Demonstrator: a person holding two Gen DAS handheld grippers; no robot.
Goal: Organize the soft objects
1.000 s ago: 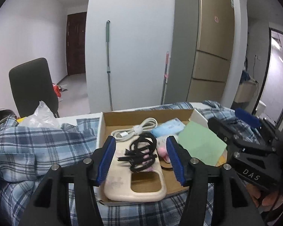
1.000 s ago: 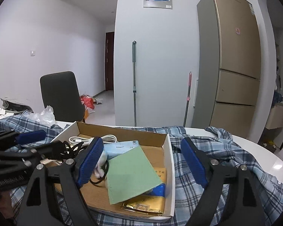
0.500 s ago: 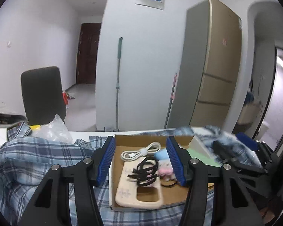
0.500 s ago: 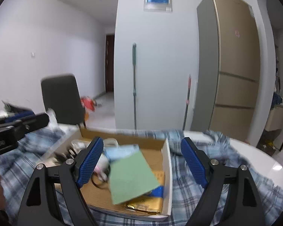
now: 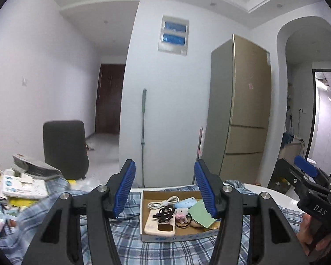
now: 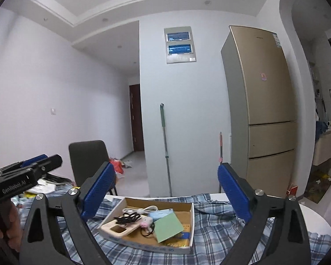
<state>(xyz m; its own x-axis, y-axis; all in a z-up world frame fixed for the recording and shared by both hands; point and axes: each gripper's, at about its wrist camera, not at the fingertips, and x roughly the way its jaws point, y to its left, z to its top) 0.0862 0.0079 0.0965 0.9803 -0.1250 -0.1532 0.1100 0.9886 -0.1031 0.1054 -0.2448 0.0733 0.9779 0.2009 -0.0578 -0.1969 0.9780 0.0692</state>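
Your left gripper (image 5: 164,190) sits low in the centre of its frame, blue ribbed pads spread with nothing between them. Your right gripper (image 6: 165,195) has just been opening its jaws; they stand wide and pinch nothing. Beyond both, near the bottom centre, the shallow brown cardboard box (image 5: 146,216) rests on the blue-and-white plaid cloth (image 6: 220,238). Inside it, a tangled black cord (image 5: 164,214) lies on a beige phone case (image 5: 153,226). A coiled white cable (image 5: 163,203) lies toward the back wall, a small pink plush toy (image 5: 180,214) at the middle, and a green paper sheet (image 6: 168,226) toward the right side.
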